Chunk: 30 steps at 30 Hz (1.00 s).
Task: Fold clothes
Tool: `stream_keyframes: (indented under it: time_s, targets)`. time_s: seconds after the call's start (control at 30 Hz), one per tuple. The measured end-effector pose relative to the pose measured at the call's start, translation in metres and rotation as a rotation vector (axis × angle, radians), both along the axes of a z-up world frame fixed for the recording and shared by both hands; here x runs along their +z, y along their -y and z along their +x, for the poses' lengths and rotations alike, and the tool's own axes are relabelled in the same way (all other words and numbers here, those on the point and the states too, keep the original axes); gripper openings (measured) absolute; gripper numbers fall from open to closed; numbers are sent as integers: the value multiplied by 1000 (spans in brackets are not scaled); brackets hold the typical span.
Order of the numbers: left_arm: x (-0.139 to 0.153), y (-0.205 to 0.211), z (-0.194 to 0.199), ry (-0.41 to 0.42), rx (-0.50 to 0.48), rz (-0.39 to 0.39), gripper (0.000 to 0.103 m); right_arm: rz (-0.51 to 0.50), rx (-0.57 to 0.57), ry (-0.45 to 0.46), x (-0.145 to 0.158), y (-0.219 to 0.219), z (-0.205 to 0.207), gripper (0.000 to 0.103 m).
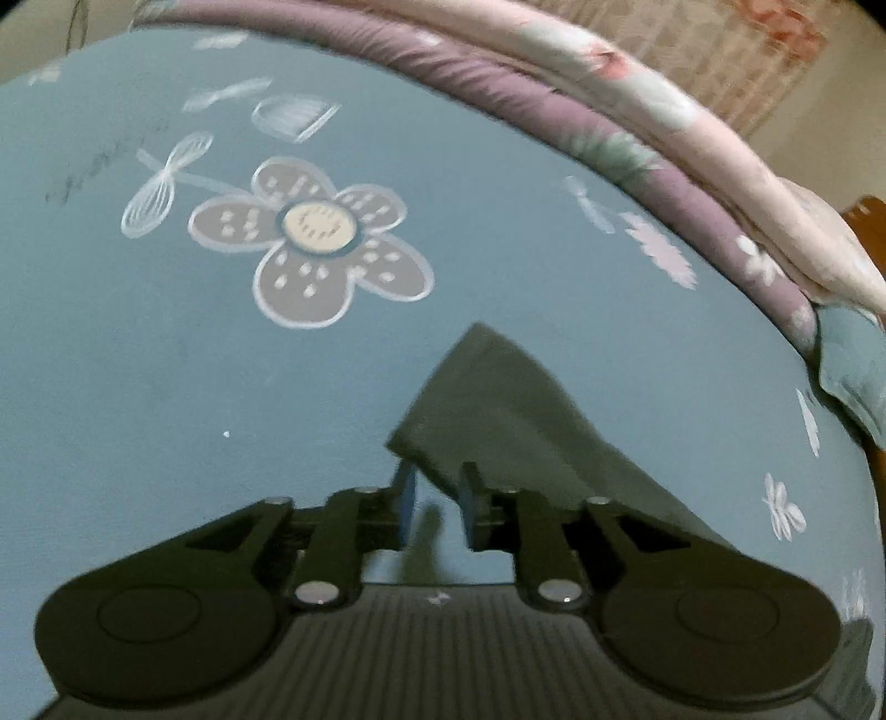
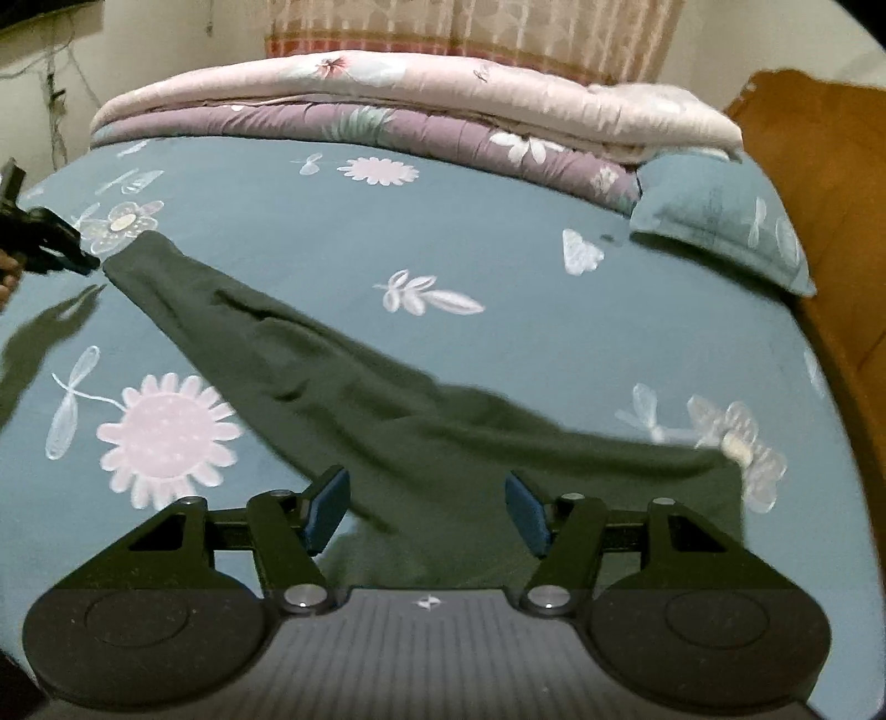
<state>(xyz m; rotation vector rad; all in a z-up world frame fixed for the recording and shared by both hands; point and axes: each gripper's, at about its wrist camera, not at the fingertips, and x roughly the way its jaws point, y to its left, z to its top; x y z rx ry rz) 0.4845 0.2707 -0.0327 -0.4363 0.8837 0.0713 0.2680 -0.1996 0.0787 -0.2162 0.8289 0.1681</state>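
Note:
A dark green garment [image 2: 354, 387] lies stretched in a long band across the blue flowered bed sheet [image 2: 498, 249], running from the far left to the near right. My right gripper [image 2: 426, 509] hovers open over its wider near end, pads well apart and not pressing the cloth. In the left wrist view a corner of the garment [image 1: 498, 410] lies just beyond my left gripper [image 1: 437, 482]. Its blue pads stand a narrow gap apart, with only sheet and shadow showing between them. From the right wrist view, the left gripper [image 2: 83, 257] sits at the garment's far left end.
A folded pink and purple quilt [image 2: 387, 94] is stacked along the far edge of the bed. A blue pillow [image 2: 714, 216] lies at the far right against a wooden headboard [image 2: 819, 166]. A curtain [image 2: 470, 27] hangs behind.

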Motion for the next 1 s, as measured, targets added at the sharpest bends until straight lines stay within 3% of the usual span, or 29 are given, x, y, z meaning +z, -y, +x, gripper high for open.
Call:
stream_keyframes:
  time_s: [0.1,0.23,0.4,0.67,0.83,1.0]
  targets:
    - [10,31,-18,10,-72,5,30,-23,34,-7,0,24,17,47]
    - [17,88,-51,-3,-197,-3,32,-37,76,-43,-11,60,51,18]
    - [15,170,-97,-53,-300,5,38,3,145,-89,-43,87,109,16]
    - [17,231,-147,-104,-271,-8,43,86,341,-179,-83,70,182,16]
    - [26,239,-162,-89,-220,10,49,100,463,-220,-99,52,177,13]
    - [22,254,-143,-96,-220,7,51,102,542,-228,-109,48,155,12]
